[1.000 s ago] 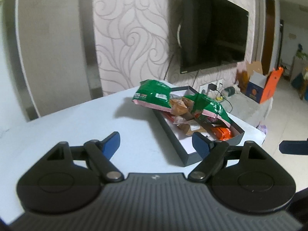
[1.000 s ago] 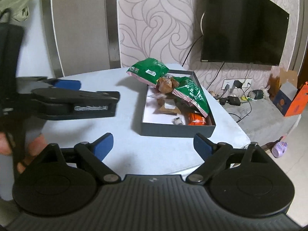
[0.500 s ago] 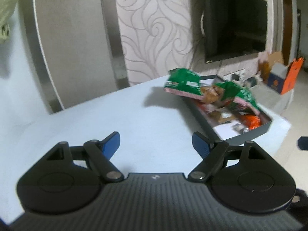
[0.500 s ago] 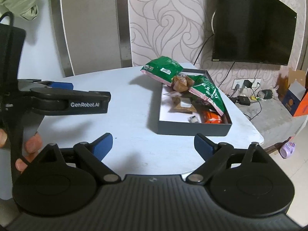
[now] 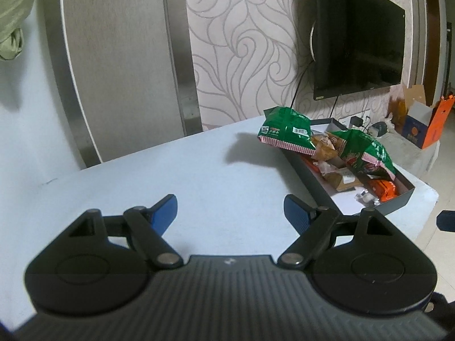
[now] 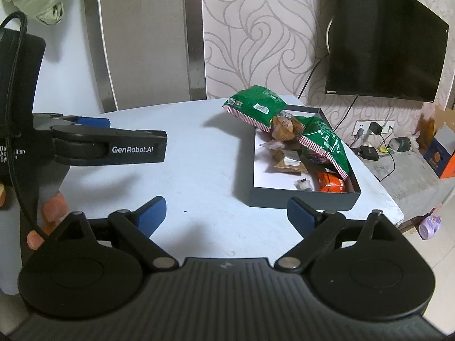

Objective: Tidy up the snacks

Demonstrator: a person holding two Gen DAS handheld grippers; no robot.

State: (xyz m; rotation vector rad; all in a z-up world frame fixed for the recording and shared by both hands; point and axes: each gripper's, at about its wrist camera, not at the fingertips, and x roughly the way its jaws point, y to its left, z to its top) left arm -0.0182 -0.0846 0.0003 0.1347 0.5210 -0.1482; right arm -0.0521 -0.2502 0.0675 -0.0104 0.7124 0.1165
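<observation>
On the far right part of the white tabletop [image 6: 199, 170] lies a dark shallow box [image 6: 301, 200] with a white bottom, and the snacks are in it. One green snack bag [image 6: 254, 106] rests over the far left corner of the box and sticks out past its rim. A second green snack bag [image 6: 324, 145] lies along the right side of the box. Between these bags are brown wrapped snacks [image 6: 284, 128], and an orange packet [image 6: 332, 183] lies at the near right corner of the box.

Left of the box, well apart from it, the left gripper [image 5: 229, 213] hovers above the bare tabletop with its blue pads spread and nothing between them. The right gripper [image 6: 226, 213] is nearer to the box, just before its near wall, also spread wide and empty. Behind the box a black television [image 6: 384, 42] hangs on the patterned wall.
</observation>
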